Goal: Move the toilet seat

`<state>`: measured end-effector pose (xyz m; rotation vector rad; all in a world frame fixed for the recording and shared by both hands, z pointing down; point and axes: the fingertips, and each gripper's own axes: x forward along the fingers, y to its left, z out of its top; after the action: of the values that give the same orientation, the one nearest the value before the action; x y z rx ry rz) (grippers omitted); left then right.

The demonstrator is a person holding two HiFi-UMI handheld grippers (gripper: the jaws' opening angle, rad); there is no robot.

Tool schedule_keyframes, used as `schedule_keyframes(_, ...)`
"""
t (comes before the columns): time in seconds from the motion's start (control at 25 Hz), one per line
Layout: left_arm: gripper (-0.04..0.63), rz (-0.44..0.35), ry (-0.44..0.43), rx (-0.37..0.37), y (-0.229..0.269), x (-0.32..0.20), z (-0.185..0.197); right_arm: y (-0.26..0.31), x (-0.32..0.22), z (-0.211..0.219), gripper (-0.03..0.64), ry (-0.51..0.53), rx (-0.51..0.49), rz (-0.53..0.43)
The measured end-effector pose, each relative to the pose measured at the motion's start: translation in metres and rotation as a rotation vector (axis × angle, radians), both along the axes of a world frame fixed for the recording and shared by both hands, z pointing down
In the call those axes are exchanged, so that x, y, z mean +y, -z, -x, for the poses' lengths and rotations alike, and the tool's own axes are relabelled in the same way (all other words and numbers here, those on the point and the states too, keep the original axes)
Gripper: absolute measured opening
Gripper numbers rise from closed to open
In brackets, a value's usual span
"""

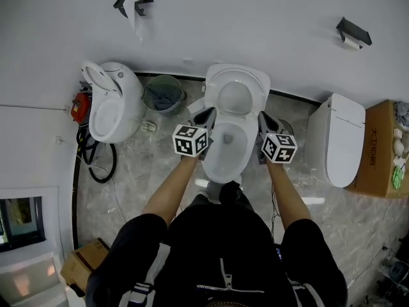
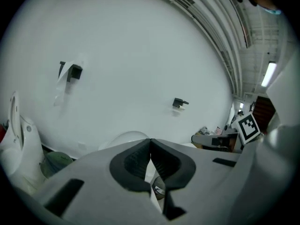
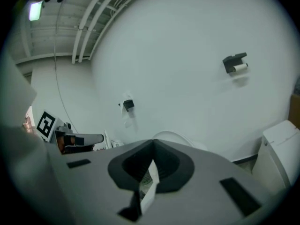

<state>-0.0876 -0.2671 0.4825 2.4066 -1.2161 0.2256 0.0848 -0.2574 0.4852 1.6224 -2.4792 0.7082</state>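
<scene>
Left tool [image 2: 150,140] and right tool [image 3: 153,142] are both clamped shut, tips touching. Nothing's gripped as far as I can see, just a pale sliver showing through the hollow under the pads, probably porcelain behind. The toilet seat [image 1: 259,94] is just ahead of them and between them, standing up at the wall end. The bowl [image 1: 220,171] lies right between the two tools.

What'd worry me: if that seat isn't leaning back far enough, it could drop and slam. Closed tools beside it won't catch it. They're also really close to the bowl's sides, so a careless swing knocks porcelain.

Containers: I can't tell if there's anything in the bowl. The bin [image 1: 148,98] off to the left tool's side holds a dark crumpled liner or bag. The cardboard box [image 1: 377,171], well off the right tool's side, has some pale round bits and something green.
</scene>
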Motion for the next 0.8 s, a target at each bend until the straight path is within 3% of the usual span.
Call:
schedule_keyframes(0.16,0.000,-0.090,-0.071,-0.082,0.025,0.022,0.012,0.027,0.026,0.012,0.002,-0.013,0.036,-0.061)
schedule_keyframes(0.32,0.000,-0.157,-0.107,-0.113,0.044,0.048,0.027,0.053,0.060,0.031,0.002,-0.022,0.074,-0.126)
schedule_keyframes(0.8,0.000,-0.229,-0.128,-0.082,0.073,0.132,0.064,0.089,0.162,0.072,0.002,-0.046,0.120,-0.221)
